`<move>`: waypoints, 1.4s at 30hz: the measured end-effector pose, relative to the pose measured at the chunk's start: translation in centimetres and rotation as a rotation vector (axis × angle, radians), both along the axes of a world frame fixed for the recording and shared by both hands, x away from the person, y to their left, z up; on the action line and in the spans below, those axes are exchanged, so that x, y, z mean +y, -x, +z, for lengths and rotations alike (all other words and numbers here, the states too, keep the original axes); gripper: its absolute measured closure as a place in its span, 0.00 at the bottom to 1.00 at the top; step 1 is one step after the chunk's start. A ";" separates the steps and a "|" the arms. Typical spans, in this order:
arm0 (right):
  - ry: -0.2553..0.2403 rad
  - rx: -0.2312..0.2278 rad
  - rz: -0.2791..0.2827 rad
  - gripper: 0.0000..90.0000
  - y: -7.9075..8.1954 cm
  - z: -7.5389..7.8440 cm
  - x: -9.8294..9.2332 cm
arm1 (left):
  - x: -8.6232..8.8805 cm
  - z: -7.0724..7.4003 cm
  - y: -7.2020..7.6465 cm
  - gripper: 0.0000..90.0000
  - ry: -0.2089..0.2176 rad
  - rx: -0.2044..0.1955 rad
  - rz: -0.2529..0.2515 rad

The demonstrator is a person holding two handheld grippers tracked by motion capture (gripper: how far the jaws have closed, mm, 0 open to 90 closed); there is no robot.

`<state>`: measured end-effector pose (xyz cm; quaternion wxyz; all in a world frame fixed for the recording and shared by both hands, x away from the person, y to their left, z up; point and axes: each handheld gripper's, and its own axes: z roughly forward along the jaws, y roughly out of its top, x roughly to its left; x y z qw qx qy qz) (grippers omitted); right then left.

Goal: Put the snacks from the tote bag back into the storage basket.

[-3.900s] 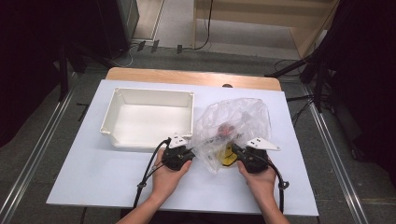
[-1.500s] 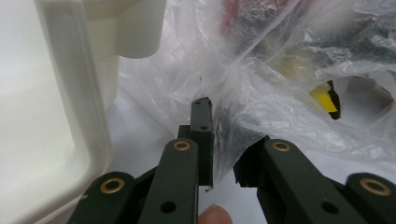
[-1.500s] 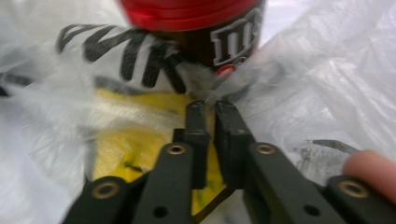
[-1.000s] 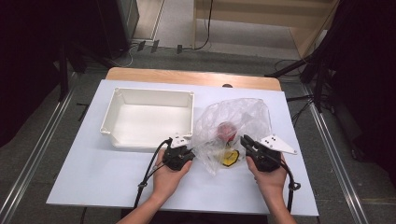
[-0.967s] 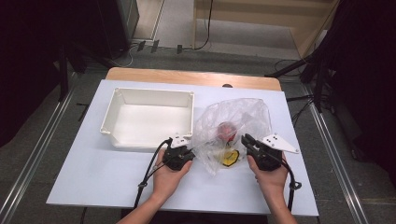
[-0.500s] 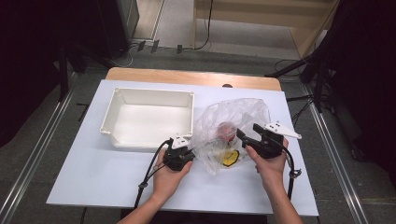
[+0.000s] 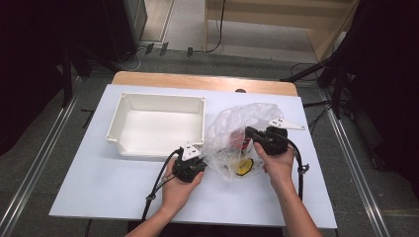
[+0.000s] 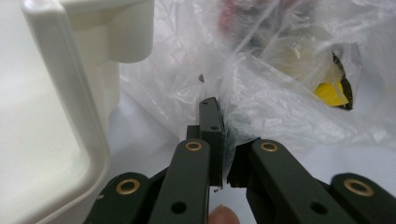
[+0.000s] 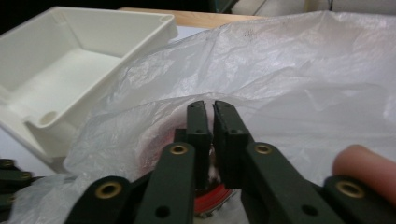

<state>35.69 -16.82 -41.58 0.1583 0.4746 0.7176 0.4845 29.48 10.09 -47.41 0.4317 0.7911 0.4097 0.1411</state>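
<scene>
Currently both hands are working a clear plastic bag on the white table, just right of the empty white tray.

- Left gripper: jaws are pinching shut on the bag's near-left edge; in the left gripper view the film is bunching between the two black jaws, close beside the tray corner.
- Right gripper: jaws have just been swinging wide and closing again; now they are sitting nearly together at the bag's right side. In the right gripper view a fold of film is arching over the tips, and some film seems caught between them, though I cannot tell how firm the hold is.
- Contents: a red item and a yellow-and-black item are lying inside the bag, seen through the film; the yellow one is showing through a gap in the left gripper view.

Progress, as a judgement: the bag is being held from two sides, likely to spread its mouth. Nothing is sitting in the tray yet. Opening the bag fully and getting the items out, presumably into the tray, are remaining.
</scene>
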 end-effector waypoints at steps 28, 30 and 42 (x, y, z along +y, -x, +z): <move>0.100 0.213 -0.081 0.98 -5.6 -6.1 -1.9 | -0.1 0.2 0.2 0.84 -0.057 0.025 -0.039; 0.053 0.171 -0.082 0.98 -5.1 -6.0 -2.4 | -0.2 0.8 1.0 0.76 -0.053 -0.038 -0.028; -0.023 0.048 -0.080 0.98 -1.9 -4.6 -2.6 | -2.3 2.9 2.5 0.16 -0.030 -0.125 -0.095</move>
